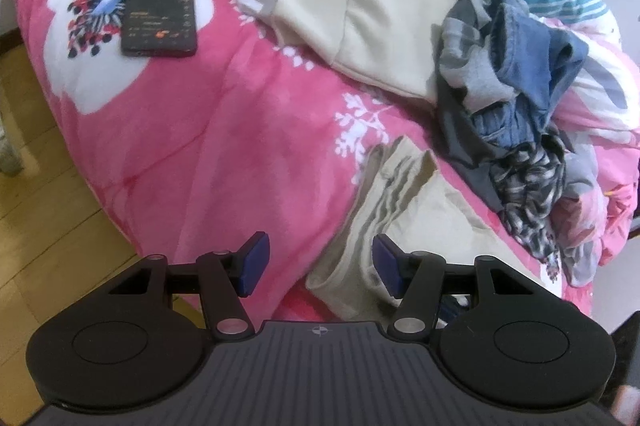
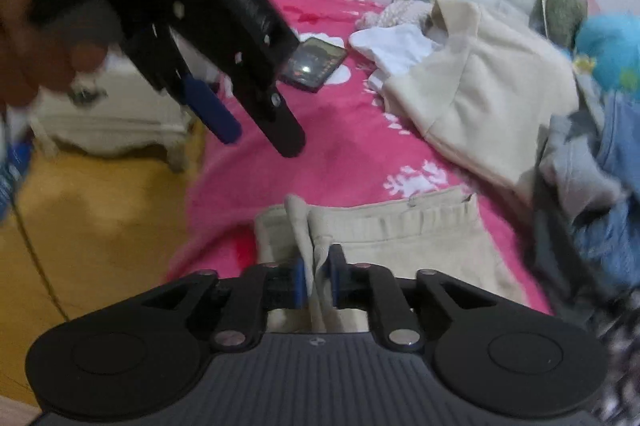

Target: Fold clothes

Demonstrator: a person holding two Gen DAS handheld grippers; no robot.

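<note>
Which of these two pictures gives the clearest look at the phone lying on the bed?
The left wrist view. There the phone lies sharp and whole on the pink blanket, its dark screen fully visible. In the right wrist view the phone is smaller, blurred, and partly hidden behind the left claw.

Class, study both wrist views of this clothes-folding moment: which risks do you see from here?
1. The right gripper has only a thin fold of the beige trousers between its jaws; it may slip out.
2. The trousers lie at the bed's edge and could slide to the floor.
3. The phone on the pink quilt could get swept off.
</note>
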